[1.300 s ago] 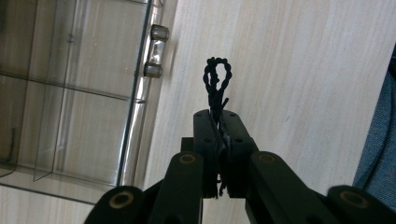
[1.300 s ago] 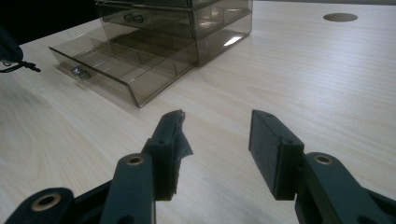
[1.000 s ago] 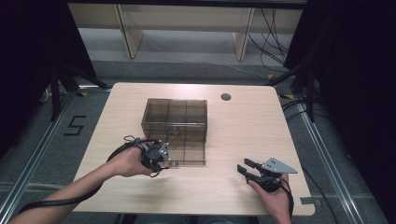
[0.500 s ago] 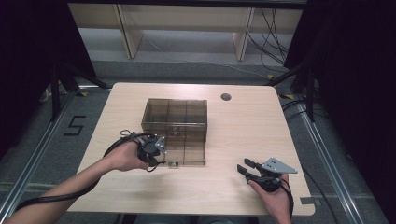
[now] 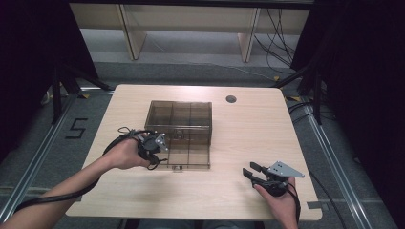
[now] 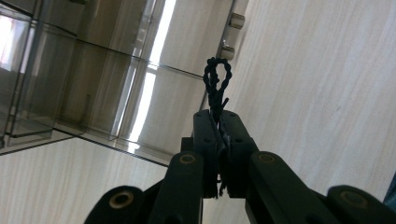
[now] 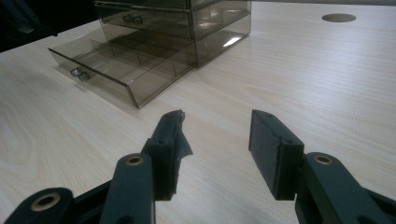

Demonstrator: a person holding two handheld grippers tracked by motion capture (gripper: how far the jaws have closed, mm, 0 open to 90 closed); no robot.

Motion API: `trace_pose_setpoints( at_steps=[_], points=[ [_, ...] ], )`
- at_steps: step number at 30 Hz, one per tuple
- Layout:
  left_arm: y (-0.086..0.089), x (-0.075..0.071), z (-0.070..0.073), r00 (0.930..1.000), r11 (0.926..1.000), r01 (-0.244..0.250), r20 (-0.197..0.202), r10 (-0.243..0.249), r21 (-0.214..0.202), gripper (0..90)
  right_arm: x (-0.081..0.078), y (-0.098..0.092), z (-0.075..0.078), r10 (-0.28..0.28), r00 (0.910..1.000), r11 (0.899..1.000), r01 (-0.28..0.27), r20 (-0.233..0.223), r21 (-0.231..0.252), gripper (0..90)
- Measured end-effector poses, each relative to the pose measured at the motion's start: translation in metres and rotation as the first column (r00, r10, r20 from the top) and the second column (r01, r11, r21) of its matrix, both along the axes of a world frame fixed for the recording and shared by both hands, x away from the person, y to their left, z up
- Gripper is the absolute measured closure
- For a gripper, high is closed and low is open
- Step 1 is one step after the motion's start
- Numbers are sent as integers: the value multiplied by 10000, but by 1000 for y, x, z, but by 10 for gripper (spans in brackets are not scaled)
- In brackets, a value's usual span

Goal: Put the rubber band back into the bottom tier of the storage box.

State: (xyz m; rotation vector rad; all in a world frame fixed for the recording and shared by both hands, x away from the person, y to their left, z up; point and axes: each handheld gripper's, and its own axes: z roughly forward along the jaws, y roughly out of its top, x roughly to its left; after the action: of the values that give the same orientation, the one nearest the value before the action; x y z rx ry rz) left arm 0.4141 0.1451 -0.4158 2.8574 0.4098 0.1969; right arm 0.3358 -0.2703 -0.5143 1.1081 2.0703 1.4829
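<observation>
A smoky clear drawer box (image 5: pixel 179 114) stands mid-table with its bottom drawer (image 5: pixel 188 155) pulled out toward me; the drawer's compartments look empty. My left gripper (image 5: pixel 160 143) hovers at the drawer's left side. In the left gripper view its jaws (image 6: pixel 218 116) are shut on a black twisted cord loop (image 6: pixel 216 77) that sticks out past the tips, above the drawer's compartments (image 6: pixel 93 88). My right gripper (image 5: pixel 250 171) rests near the table's front right. Its jaws (image 7: pixel 217 126) stand open with nothing between them, pointing toward the open drawer (image 7: pixel 121 70).
The wooden table (image 5: pixel 253 129) has a round cable hole (image 5: pixel 231 99) at the back right. Dark curtains flank both sides. Shelf legs and cables are on the floor behind. A "5" mark (image 5: pixel 76 128) is on the floor at left.
My left hand has moved a little away from me and up, bringing the gripper with the cord loop over the drawer's left edge. The right gripper has stayed put.
</observation>
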Motion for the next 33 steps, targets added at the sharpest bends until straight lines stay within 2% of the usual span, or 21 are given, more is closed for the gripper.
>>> trace_pose_setpoints(
  at_steps=[2, 3, 6, 7, 8, 9, 13, 15, 16, 17, 18, 24, 25, 32, 33],
  points=[
    [1, 4, 0, 10000, 10000, 39, 30, -39, -21, 860, 1, 0, 0, 41, 10000, 10000, -40, 86, -52, 554],
    [2, 4, 1, 9999, 9999, -104, 43, 104, -29, 860, 0, 0, 0, 88, 10000, 9999, -88, -30, -99, 554],
    [3, 8, 3, 10000, 10000, -32, 4, 32, -32, 860, 0, 0, 0, 100, 9999, 9999, -101, -62, -87, 553],
    [4, 9, 4, 9999, 9999, -129, 108, 129, -8, 860, 3, -2, 0, 147, 9998, 9996, -143, 161, -230, 553],
    [5, 11, 4, 9999, 9998, -162, -7, 162, -87, 860, 3, -2, 0, 223, 9995, 9995, -218, 229, -211, 553],
    [6, 12, 4, 9998, 9997, -212, 19, 212, -137, 860, 3, -1, -1, 141, 9995, 9999, -140, 278, -29, 553],
    [8, 16, 3, 9991, 9990, -428, 25, 428, -156, 860, 2, -1, 0, 154, 9998, 9997, -152, 83, -166, 554],
    [8, 18, 1, 9986, 9986, -523, 12, 523, -120, 860, 3, -2, 0, 256, 9995, 9994, -252, 175, -226, 554],
    [8, 19, 0, 9984, 9983, -573, -5, 573, -103, 860, 3, -2, 0, 292, 9989, 9990, -280, 361, -336, 554],
    [8, 19, -1, 9975, 9975, -698, -95, 697, -103, 860, 4, -2, -1, 241, 9989, 9994, -231, 403, -252, 554],
    [8, 22, -2, 9981, 9981, -612, -6, 612, -33, 859, 3, -2, 0, 253, 9995, 9995, -249, 170, -185, 554],
    [7, 27, -5, 9989, 9989, -463, 84, 463, -3, 859, 3, -2, 0, 199, 9997, 9996, -195, 172, -190, 553],
    [7, 30, -7, 9992, 9993, -382, 150, 382, -20, 859, 3, -3, 0, 185, 9994, 9995, -177, 285, -278, 553],
    [6, 33, -12, 9990, 9990, -449, 60, 449, 6, 858, 3, -2, 0, 267, 9995, 9995, -264, 183, -161, 553],
    [6, 38, -12, 9997, 9997, 202, 140, -204, 146, 858, 3, -1, -1, 213, 9995, 9997, -210, 230, -106, 553]
  ],
)
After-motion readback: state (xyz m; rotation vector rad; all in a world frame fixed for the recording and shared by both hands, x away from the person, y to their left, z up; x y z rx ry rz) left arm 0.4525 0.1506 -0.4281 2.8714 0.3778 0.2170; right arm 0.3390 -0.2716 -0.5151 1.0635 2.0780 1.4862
